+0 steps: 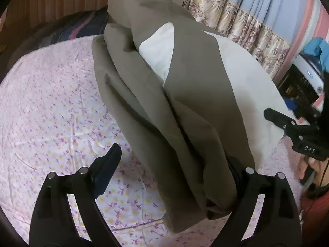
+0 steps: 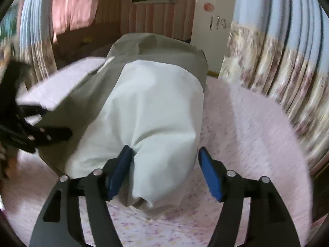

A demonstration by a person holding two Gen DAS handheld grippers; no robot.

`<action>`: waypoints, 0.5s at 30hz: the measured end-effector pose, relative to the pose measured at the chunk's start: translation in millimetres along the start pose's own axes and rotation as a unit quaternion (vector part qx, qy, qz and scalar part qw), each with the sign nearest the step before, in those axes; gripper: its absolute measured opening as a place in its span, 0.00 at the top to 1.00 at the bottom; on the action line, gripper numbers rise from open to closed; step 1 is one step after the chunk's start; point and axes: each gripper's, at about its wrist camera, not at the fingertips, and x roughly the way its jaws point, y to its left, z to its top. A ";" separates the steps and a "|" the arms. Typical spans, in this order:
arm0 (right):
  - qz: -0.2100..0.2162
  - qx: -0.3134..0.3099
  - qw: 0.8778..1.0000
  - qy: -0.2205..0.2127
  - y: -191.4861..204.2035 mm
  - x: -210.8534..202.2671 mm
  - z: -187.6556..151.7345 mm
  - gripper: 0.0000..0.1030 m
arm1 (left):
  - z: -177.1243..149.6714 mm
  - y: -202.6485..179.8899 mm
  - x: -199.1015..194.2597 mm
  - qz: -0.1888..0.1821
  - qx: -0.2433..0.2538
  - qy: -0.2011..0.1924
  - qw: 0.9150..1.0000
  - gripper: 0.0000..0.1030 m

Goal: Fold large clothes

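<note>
A large olive-grey garment (image 1: pixel 164 103) with a white lining (image 1: pixel 242 86) lies bunched on the pink flowered bed sheet (image 1: pixel 51 103). My left gripper (image 1: pixel 170 164) is open; the cloth drapes over its right finger and the left finger (image 1: pixel 109 164) is bare. In the right wrist view the white lining (image 2: pixel 156 111) bulges between the fingers of my right gripper (image 2: pixel 164 164), which is open; the olive cloth (image 2: pixel 156 45) shows behind. The right gripper also shows in the left wrist view (image 1: pixel 292 127), and the left gripper shows in the right wrist view (image 2: pixel 41 131).
A dark striped pillow (image 1: pixel 67 28) lies at the head of the bed. Flowered curtains (image 1: pixel 246 24) hang at the right. A white appliance (image 1: pixel 310 74) and blue cloth (image 1: pixel 318 49) stand off the bed's right side.
</note>
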 end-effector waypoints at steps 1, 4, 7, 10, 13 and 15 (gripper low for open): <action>-0.012 -0.010 1.000 -0.002 5.2 -0.8 0.9 0.35 | -1.0 -3.6 -1.4 0.014 0.013 -0.003 1.000 0.12; -0.022 -0.011 1.000 0.001 5.3 -3.5 0.2 0.35 | -2.2 -5.4 -6.0 0.029 0.018 -0.008 0.999 0.10; -0.038 -0.007 0.999 0.001 5.5 -12.4 -0.5 0.28 | -4.7 -4.6 -20.2 0.048 0.020 -0.015 0.999 0.09; -0.052 0.002 0.999 -0.007 4.5 -23.8 -1.8 0.19 | -10.0 -5.5 -33.9 0.078 0.030 -0.022 0.996 0.04; -0.049 0.021 0.999 -0.010 2.0 -37.3 -1.8 0.09 | -13.0 -4.9 -47.0 0.094 0.029 -0.025 0.995 0.03; -0.056 0.028 0.998 -0.016 3.2 -44.1 -0.9 0.04 | -14.9 -6.7 -56.1 0.103 0.029 -0.032 0.994 0.03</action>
